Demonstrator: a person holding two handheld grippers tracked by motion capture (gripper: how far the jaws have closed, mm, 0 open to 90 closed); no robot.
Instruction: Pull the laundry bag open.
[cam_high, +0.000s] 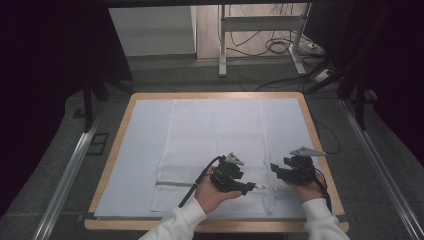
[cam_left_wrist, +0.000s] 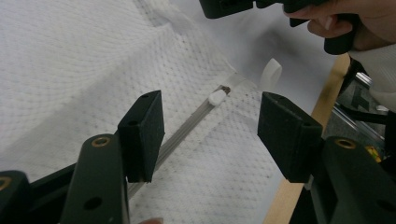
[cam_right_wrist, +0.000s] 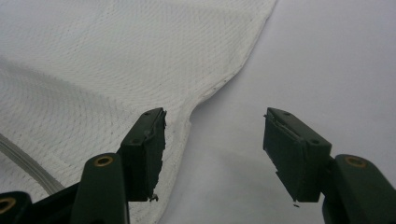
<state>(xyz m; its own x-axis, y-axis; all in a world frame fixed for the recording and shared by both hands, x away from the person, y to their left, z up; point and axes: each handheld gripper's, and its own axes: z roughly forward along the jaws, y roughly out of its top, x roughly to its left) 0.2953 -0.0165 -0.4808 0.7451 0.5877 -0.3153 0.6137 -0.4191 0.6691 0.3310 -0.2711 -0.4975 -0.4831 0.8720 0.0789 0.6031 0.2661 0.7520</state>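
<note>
A white mesh bag (cam_high: 215, 145) lies flat on the table, with a grey zipper (cam_high: 175, 184) along its near edge. My left gripper (cam_high: 250, 187) hangs low over the zipper's right end. Its jaws (cam_left_wrist: 212, 112) stand open, and the white zipper pull (cam_left_wrist: 217, 97) lies on the mesh beyond them, untouched. A white loop tab (cam_left_wrist: 271, 72) sticks up just past the pull. My right gripper (cam_high: 275, 167) is open to the right of the left one, held by a hand. In the right gripper view its jaws (cam_right_wrist: 215, 126) straddle the bag's curved right edge (cam_right_wrist: 224, 79) without touching it.
A white sheet (cam_high: 145, 130) covers the wooden table (cam_high: 110, 160), and its right edge (cam_left_wrist: 322, 107) runs close behind the zipper end. Beyond the table stand a metal frame (cam_high: 222, 45) and floor cables (cam_high: 280, 47). Metal rails (cam_high: 70, 170) flank both sides.
</note>
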